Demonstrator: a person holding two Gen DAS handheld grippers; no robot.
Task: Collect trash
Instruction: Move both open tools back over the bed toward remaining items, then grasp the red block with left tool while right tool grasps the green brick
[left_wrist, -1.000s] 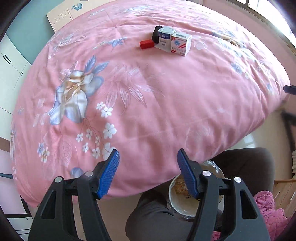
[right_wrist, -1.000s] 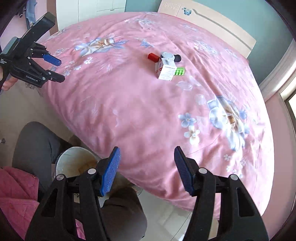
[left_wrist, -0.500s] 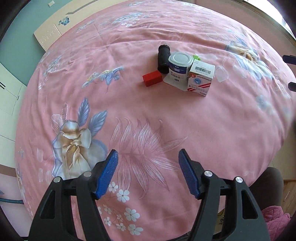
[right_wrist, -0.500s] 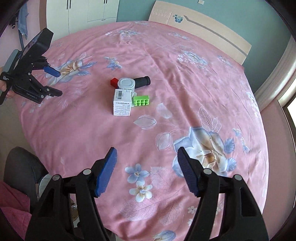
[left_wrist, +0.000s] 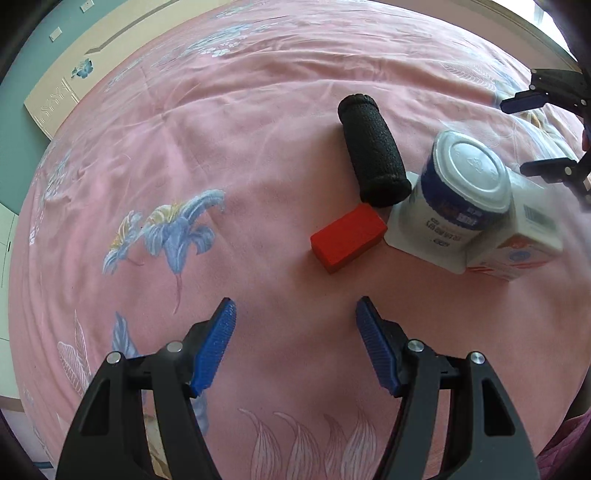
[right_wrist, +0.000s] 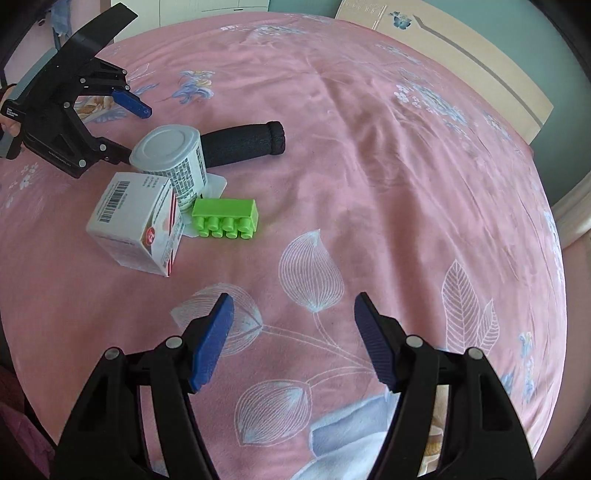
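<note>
Red block: small red rectangular block (left_wrist: 347, 238) lies ahead of my left gripper (left_wrist: 295, 347), untouched.
Fingers: both pairs apart, empty; my right gripper (right_wrist: 293, 341) over bare pink bedspread (right_wrist: 369, 166).
Hidden: white printed carton (left_wrist: 524, 243) blurred at frame edge.

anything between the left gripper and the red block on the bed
Nothing visible. The left gripper is open and empty, and only bare pink bedspread lies between it and the red block. The black foam roll and the upturned white cup sit beyond the block.

Both grippers (left_wrist: 295, 347) (right_wrist: 291, 341): black frames, silver pivot screws, ribbed blue pads (left_wrist: 216, 347); white lettering at 9 o'clock.
</note>
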